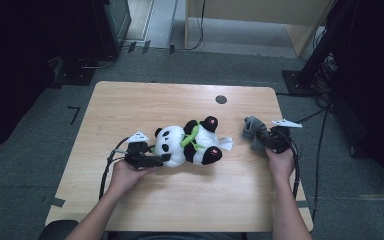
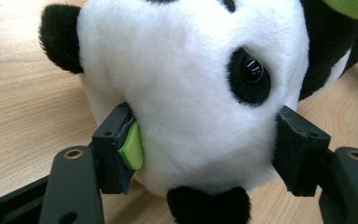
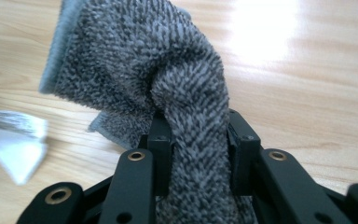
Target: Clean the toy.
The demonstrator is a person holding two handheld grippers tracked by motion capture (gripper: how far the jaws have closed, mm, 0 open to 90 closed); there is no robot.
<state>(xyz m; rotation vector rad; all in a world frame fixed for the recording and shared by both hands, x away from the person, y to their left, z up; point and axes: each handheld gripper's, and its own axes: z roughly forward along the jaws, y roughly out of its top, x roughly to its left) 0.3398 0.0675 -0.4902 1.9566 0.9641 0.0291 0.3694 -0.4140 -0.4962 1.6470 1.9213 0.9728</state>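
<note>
A black-and-white plush panda (image 1: 190, 142) with a green strap lies on its back mid-table. My left gripper (image 1: 164, 159) is at its head; in the left gripper view the jaws press into both sides of the white head (image 2: 191, 93), and one green-padded fingertip (image 2: 131, 150) dents the fur. A grey terry cloth (image 1: 254, 131) is bunched at the right of the table. My right gripper (image 1: 266, 141) is shut on a fold of the grey cloth (image 3: 186, 112), which rises between the jaws.
A white paper tag (image 1: 225, 143) sticks out at the panda's right side, and its corner (image 3: 16, 140) lies near the cloth. The wooden table (image 1: 145, 100) has a dark round hole (image 1: 221, 99) near its far edge. Dark equipment and cables stand on the floor around it.
</note>
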